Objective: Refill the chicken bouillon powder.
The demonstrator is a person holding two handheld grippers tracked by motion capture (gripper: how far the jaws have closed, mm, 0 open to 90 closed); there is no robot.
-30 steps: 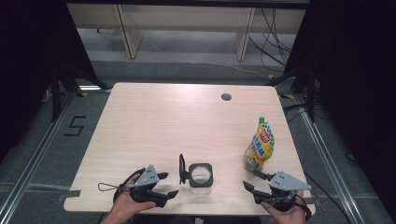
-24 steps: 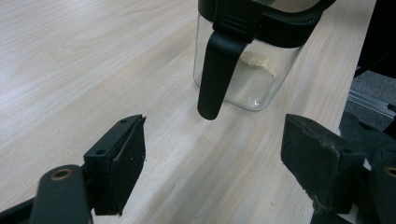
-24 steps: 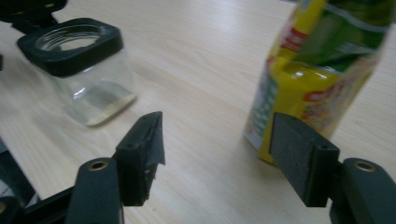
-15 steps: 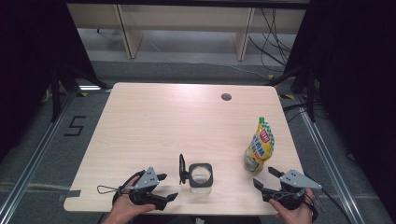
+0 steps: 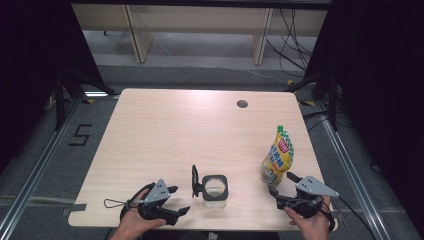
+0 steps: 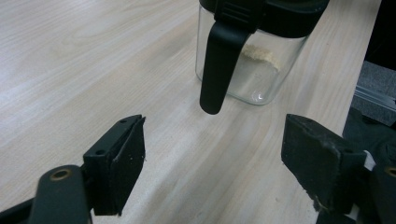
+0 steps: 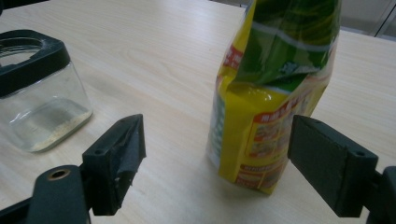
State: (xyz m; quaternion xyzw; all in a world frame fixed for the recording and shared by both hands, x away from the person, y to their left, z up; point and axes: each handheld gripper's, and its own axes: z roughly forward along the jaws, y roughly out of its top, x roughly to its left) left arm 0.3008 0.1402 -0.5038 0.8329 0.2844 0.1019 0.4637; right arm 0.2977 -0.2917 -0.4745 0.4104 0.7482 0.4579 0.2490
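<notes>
I am holding my right gripper (image 7: 215, 163) released before the yellow pouch (image 7: 271, 98) standing on the desk (image 5: 165, 130); left gripper (image 6: 210, 168) released near the jar (image 6: 254, 51). Pinching high may be toppling the pouch.

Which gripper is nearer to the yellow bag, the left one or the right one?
Right. The right gripper sits open just in front of the yellow bag, while the left gripper is beyond the glass jar, at its far side.

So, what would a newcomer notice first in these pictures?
Probably the bright yellow and green plastic pouch standing upright near the table's right edge, with the open right tongs just before it. Next, the clear square glass jar with black rim at the front middle, its lid hinged open, facing the open left tongs.
</notes>
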